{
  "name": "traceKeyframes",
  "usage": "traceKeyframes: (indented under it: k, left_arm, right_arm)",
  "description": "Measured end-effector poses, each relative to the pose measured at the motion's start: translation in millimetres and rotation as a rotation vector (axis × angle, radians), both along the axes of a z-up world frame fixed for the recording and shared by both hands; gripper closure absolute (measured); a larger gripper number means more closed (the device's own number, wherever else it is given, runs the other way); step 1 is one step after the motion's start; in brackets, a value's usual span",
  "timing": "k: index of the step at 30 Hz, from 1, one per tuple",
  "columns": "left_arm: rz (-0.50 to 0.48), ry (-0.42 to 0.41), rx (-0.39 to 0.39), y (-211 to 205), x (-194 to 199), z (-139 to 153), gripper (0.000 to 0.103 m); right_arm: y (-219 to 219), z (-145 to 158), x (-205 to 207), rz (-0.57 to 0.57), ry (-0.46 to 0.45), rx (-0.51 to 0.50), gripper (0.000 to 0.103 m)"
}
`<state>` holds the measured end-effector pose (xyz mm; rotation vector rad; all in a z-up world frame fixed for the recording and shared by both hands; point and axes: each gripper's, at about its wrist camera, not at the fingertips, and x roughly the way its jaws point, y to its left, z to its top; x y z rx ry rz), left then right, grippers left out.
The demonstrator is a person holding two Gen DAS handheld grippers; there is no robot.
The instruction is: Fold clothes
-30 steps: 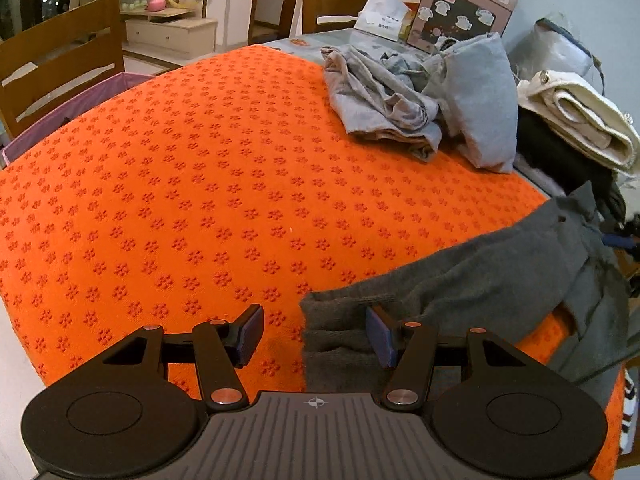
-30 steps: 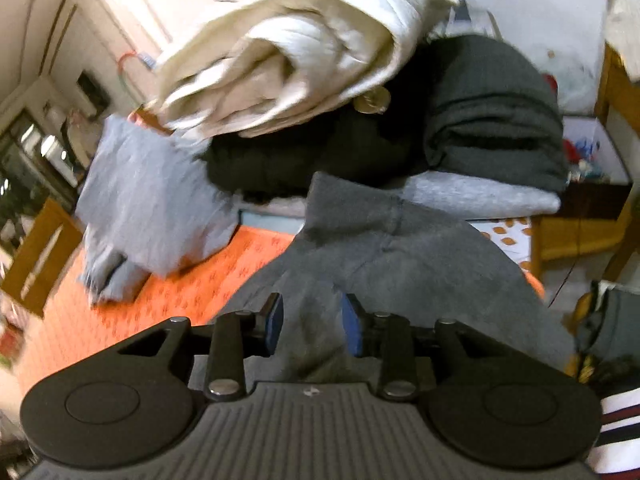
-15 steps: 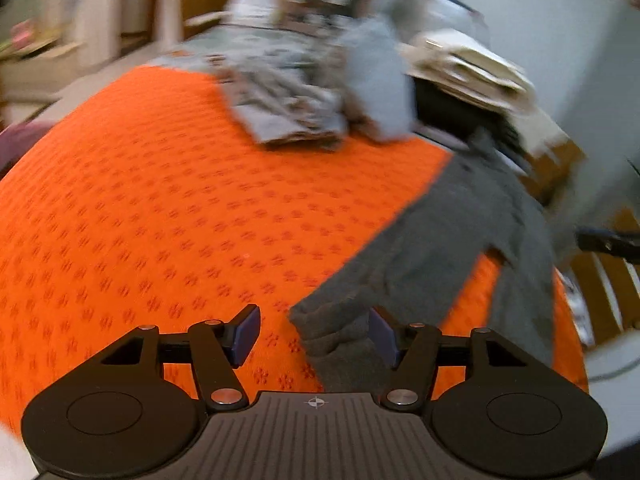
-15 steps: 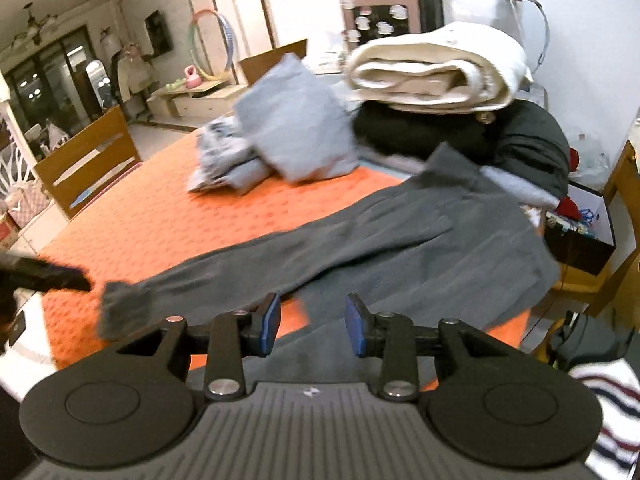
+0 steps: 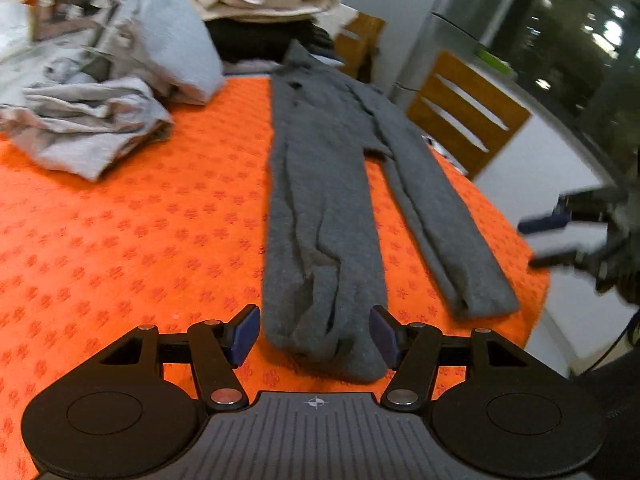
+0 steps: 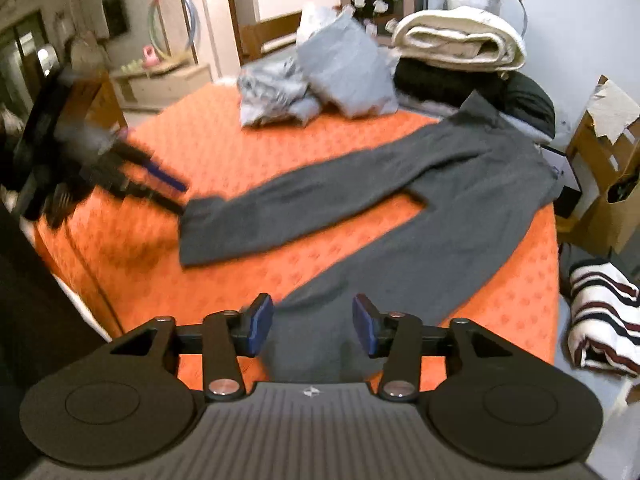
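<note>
Dark grey trousers (image 5: 320, 184) (image 6: 420, 208) lie spread flat on the orange patterned cloth (image 5: 140, 240) (image 6: 224, 140), both legs stretched out. My left gripper (image 5: 314, 334) stands open at the cuff of one leg, whose end lies between its blue pads without being pinched. My right gripper (image 6: 313, 322) is open over the hem of the other leg. In the left wrist view the right gripper (image 5: 560, 236) appears blurred at the right. In the right wrist view the left gripper (image 6: 156, 184) shows at the other cuff.
Crumpled light grey clothes (image 5: 92, 136) (image 6: 320, 84) lie at the back of the cloth. A stack of folded cream and black clothes (image 5: 260, 4) (image 6: 460, 52) sits behind the trousers' waist. A wooden chair (image 5: 464, 120) and a striped garment (image 6: 600, 316) lie beside the table.
Both views have swung round to the leg ends of the trousers, which now lie straight. My right gripper's jaws have spread wider than before. The left stays open.
</note>
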<state>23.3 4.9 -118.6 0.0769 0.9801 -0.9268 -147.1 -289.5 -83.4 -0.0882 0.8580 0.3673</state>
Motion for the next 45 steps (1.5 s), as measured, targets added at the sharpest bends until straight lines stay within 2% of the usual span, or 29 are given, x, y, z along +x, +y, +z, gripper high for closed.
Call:
traceKeyframes:
  k: [3, 6, 7, 8, 9, 11, 12, 16, 20, 23, 28, 32, 36, 38, 45]
  left_arm:
    - [-0.055, 0.047, -0.019, -5, 9, -10, 0.05]
    - [-0.075, 0.075, -0.023, -10, 13, -19, 0.066]
    - [-0.071, 0.088, -0.032, -10, 13, -21, 0.076]
    - [-0.064, 0.097, -0.053, -8, 13, -21, 0.085]
    - [-0.056, 0.103, -0.076, -6, 11, -21, 0.088]
    - [-0.043, 0.118, -0.124, 0, 8, -21, 0.091]
    - [-0.041, 0.124, -0.146, 2, 7, -20, 0.091]
    - [-0.033, 0.168, -0.237, 17, -2, -12, 0.092]
    - [-0.012, 0.247, -0.341, 34, -13, -2, 0.092]
    - [-0.038, 0.281, -0.347, 43, -27, -3, 0.092]
    - [-0.073, 0.335, -0.315, 61, -53, -12, 0.091]
    - [-0.044, 0.332, -0.283, 72, -59, -18, 0.091]
    - [-0.012, 0.327, -0.252, 83, -63, -23, 0.087]
    - [-0.005, 0.31, -0.233, 88, -66, -23, 0.083]
    - [-0.046, 0.183, -0.142, 94, -77, -10, 0.083]
  right_arm:
    - [32, -20, -13, 0.024, -0.004, -0.113, 0.051]
    - [61, -41, -22, 0.036, -0.028, -0.271, 0.055]
    - [68, -46, -23, 0.032, -0.038, -0.32, 0.059]
    - [73, -51, -24, 0.029, -0.048, -0.361, 0.073]
    - [77, -52, -25, 0.023, -0.057, -0.388, 0.083]
    - [83, -53, -28, 0.01, -0.074, -0.427, 0.094]
    - [86, -50, -30, 0.001, -0.086, -0.441, 0.095]
    - [93, -31, -43, -0.047, -0.117, -0.48, 0.096]
    - [101, -13, -64, -0.077, -0.13, -0.528, 0.096]
    - [104, -1, -83, -0.092, -0.108, -0.538, 0.096]
    - [115, 4, -117, -0.088, -0.053, -0.506, 0.096]
    - [121, -13, -129, -0.098, 0.009, -0.455, 0.095]
    - [129, -18, -132, -0.13, 0.03, -0.383, 0.093]
    - [131, -12, -132, -0.16, 0.022, -0.325, 0.084]
    - [140, -3, -119, -0.227, 0.013, -0.017, 0.083]
